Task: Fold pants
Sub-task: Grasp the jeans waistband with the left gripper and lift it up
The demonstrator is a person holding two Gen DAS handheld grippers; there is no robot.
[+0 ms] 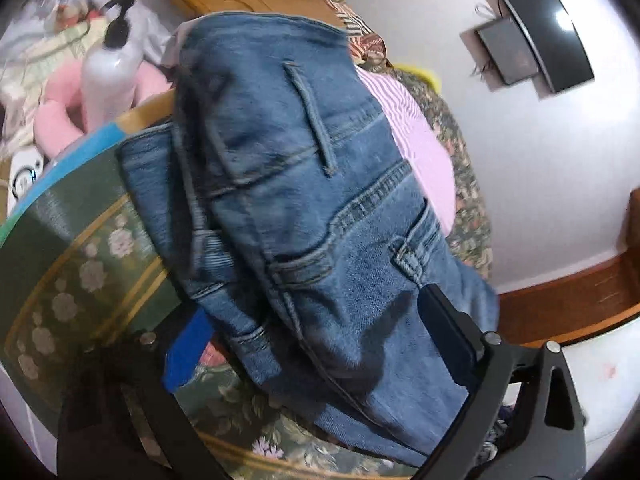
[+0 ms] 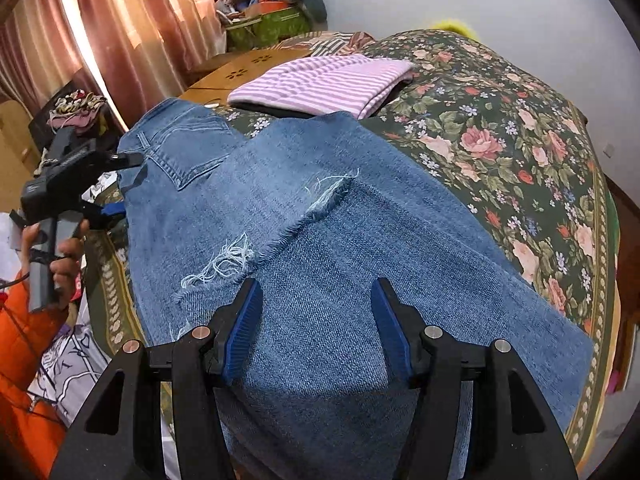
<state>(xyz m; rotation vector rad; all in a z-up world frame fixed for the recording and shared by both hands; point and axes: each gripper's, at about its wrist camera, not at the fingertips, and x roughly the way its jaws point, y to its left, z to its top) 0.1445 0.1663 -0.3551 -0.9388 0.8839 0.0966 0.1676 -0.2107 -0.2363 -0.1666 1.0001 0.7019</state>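
Observation:
Blue jeans (image 2: 320,216) lie folded on a floral bedspread (image 2: 520,140), with the frayed leg hems laid over the legs. My right gripper (image 2: 316,320) is open just above the denim near the fold, holding nothing. In the left wrist view the waistband and back pocket of the jeans (image 1: 304,208) fill the frame, lifted up. My left gripper (image 1: 312,320) has its jaws wide on either side of the denim, its blue pad (image 1: 188,344) left of the cloth. From the right wrist view the left gripper (image 2: 120,184) sits at the waist end, fingers apart.
A folded pink striped garment (image 2: 324,82) lies at the far side of the bed. A wooden headboard (image 2: 248,68) and pink curtains (image 2: 120,32) stand behind. A white pump bottle (image 1: 110,68) and clutter stand beside the bed. A person's hand (image 2: 64,256) holds the left gripper.

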